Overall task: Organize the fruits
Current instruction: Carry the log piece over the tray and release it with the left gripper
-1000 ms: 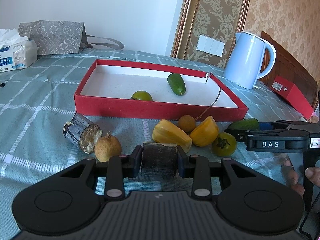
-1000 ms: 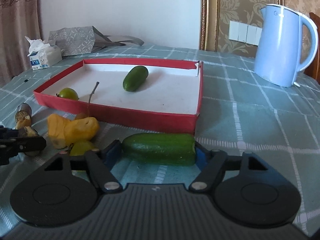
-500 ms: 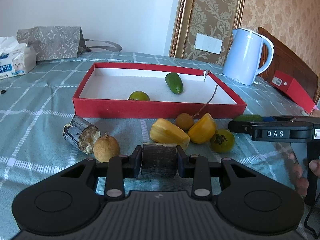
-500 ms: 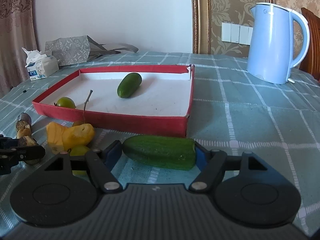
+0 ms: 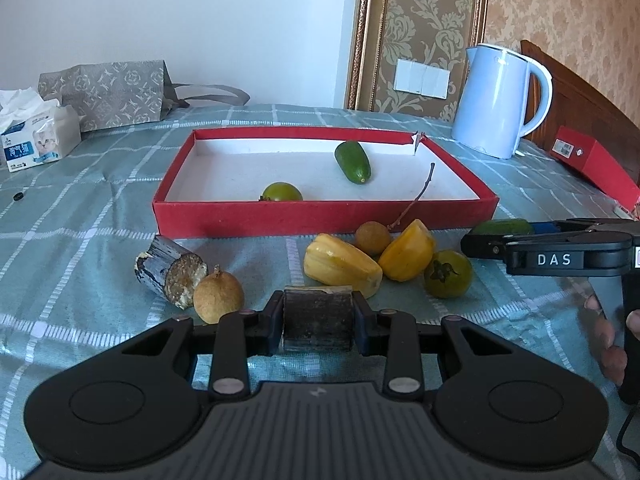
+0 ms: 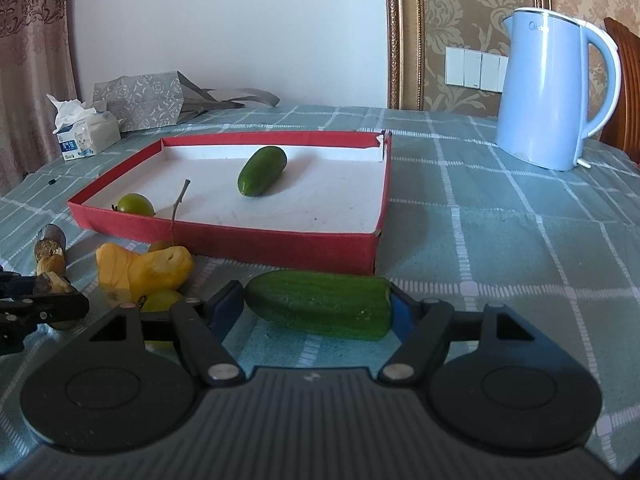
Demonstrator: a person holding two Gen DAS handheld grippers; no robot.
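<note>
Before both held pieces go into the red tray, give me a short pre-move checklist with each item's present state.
1. Left gripper shut on the dark cane piece: ok.
2. Right gripper shut on the cut cucumber, held by its ends: ok.
3. Bare floor left in the red tray beside the whole cucumber and green tomato: ok.
4. Twig leaning over the tray's near wall, may snag: not ok.
5. Held pieces lifted off the tablecloth: cannot tell.
</note>
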